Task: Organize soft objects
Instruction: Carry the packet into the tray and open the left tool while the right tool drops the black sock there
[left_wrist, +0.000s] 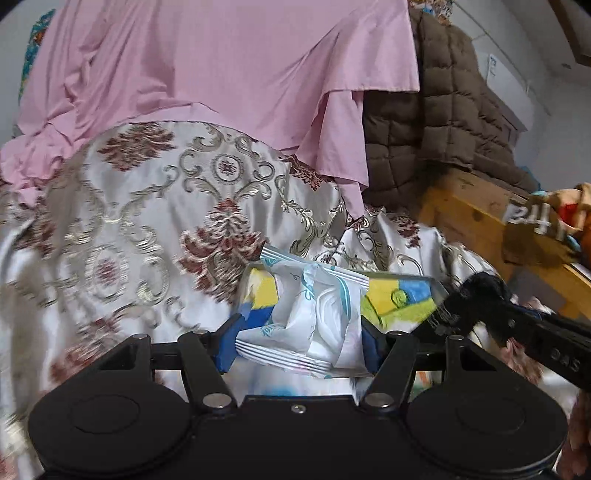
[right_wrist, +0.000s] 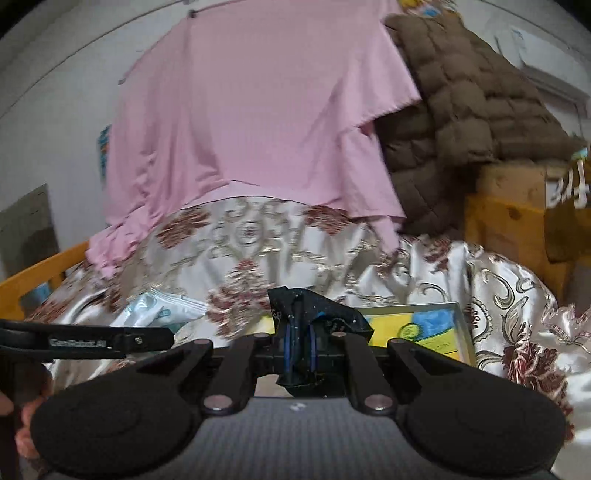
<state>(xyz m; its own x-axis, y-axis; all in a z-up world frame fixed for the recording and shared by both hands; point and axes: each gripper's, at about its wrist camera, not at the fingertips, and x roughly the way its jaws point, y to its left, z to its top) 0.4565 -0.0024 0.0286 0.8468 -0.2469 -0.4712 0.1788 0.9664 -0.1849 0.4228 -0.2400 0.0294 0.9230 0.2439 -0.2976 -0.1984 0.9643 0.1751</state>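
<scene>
Patterned satin bedding (left_wrist: 147, 206) is spreading under both tools. Left gripper (left_wrist: 299, 339) is pinching a white tissue packet (left_wrist: 306, 325) between nearly closed jaws, just above a yellow-and-blue tray (left_wrist: 399, 299). Right gripper (right_wrist: 301, 345) is clamping a small black cloth (right_wrist: 314, 306) tightly, near the tray. Judging by this, both items are mid-carry; next comes lowering and releasing them. Pink sheet (left_wrist: 221, 66) and brown quilted jacket (left_wrist: 436, 110) are crowding behind.

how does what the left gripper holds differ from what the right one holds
The left gripper is shut on a white packet with teal print; the right gripper is shut on a black cloth with pale specks. The packet is glossy, crinkled wrapper; the cloth is matte. The packet fills a wide gap between the fingers; the cloth is pinched thin. Both are held over the painted tray.
</scene>
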